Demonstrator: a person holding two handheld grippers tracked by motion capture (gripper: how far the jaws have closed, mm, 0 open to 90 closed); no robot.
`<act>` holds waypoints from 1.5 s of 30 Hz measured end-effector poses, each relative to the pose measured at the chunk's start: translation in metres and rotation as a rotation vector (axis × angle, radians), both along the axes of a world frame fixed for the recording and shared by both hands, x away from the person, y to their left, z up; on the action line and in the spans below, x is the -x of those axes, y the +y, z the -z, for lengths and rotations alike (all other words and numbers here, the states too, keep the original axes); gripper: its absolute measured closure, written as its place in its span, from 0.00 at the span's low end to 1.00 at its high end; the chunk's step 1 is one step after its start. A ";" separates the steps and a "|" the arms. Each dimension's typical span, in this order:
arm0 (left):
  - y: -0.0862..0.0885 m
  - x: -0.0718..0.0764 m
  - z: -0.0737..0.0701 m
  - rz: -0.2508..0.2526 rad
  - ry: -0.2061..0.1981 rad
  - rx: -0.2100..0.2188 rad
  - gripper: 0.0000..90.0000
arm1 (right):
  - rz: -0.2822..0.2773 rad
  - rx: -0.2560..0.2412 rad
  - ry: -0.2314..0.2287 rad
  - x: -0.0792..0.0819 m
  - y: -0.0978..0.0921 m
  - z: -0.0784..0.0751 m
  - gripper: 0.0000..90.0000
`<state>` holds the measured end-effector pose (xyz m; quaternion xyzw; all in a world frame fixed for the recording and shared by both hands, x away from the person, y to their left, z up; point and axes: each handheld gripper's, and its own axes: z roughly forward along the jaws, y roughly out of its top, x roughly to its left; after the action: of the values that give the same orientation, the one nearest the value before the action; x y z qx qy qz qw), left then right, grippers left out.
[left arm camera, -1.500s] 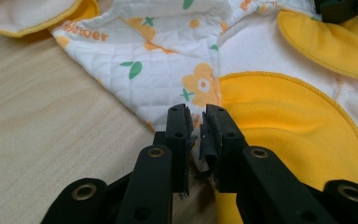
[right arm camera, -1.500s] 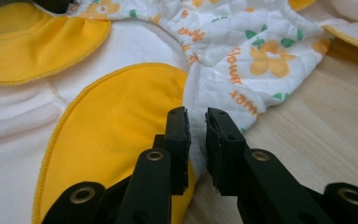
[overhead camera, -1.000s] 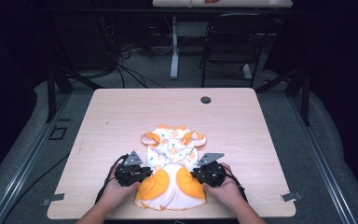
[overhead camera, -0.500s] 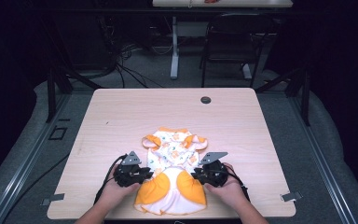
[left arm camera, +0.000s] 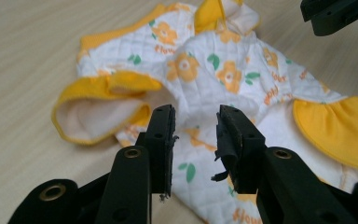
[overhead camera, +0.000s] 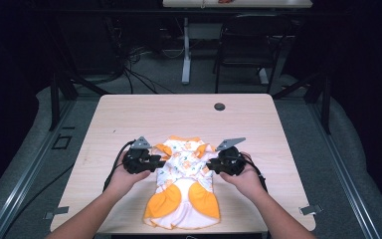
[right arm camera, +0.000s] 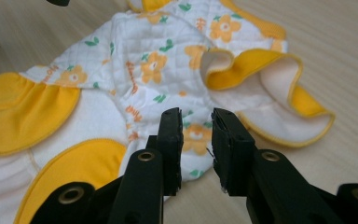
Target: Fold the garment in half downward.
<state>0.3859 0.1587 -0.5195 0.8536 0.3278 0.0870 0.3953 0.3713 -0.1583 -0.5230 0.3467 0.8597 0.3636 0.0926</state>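
Since moving forward from the skirt end a second ago, now level with the sleeves: left gripper [overhead camera: 157,162] at the garment's left edge, right gripper [overhead camera: 211,165] at its right edge, tips facing inward. Along the left gripper [left arm camera: 196,116]: jaws spread, nothing pinched, quilted cloth showing through the gap just past the tips. Along the right gripper [right arm camera: 196,116]: likewise parted, holding nothing, fabric close beyond.

Outward from the tips, to the little flowered garment [overhead camera: 184,199], white with orange flowers [left arm camera: 223,60] [right arm camera: 144,60]. Lies flat on the near half of the table [overhead camera: 144,112], between the two hands, neck end away from the person and orange skirt panels towards the near edge. Has hardly shifted over the last second. Beside the left tips, a yellow-cuffed sleeve [left arm camera: 102,105] splayed open on the wood; beside the right tips, the other sleeve [right arm camera: 270,88], ruffled and partly turned up.

Judging by that shift: lower part done with for now, sleeves or upper sides next, probably for a fold inward. Calls for closing on a cloth edge first; no grip taken yet.
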 end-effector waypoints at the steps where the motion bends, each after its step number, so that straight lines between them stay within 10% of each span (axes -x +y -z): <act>1: -0.001 -0.004 -0.003 0.003 -0.005 -0.007 0.73 | -0.001 0.002 -0.001 -0.004 0.001 -0.004 0.80; 18: -0.008 -0.063 -0.025 -0.009 -0.019 -0.018 0.73 | 0.010 0.090 -0.022 -0.071 0.017 -0.042 0.80; 45: -0.014 -0.112 0.008 -0.042 0.063 -0.081 0.74 | 0.028 0.190 0.054 -0.127 0.033 -0.006 0.77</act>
<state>0.4974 0.1443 -0.5270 0.8642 0.3541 0.0814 0.3480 0.4986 -0.1256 -0.5167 0.3581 0.8875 0.2696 0.1071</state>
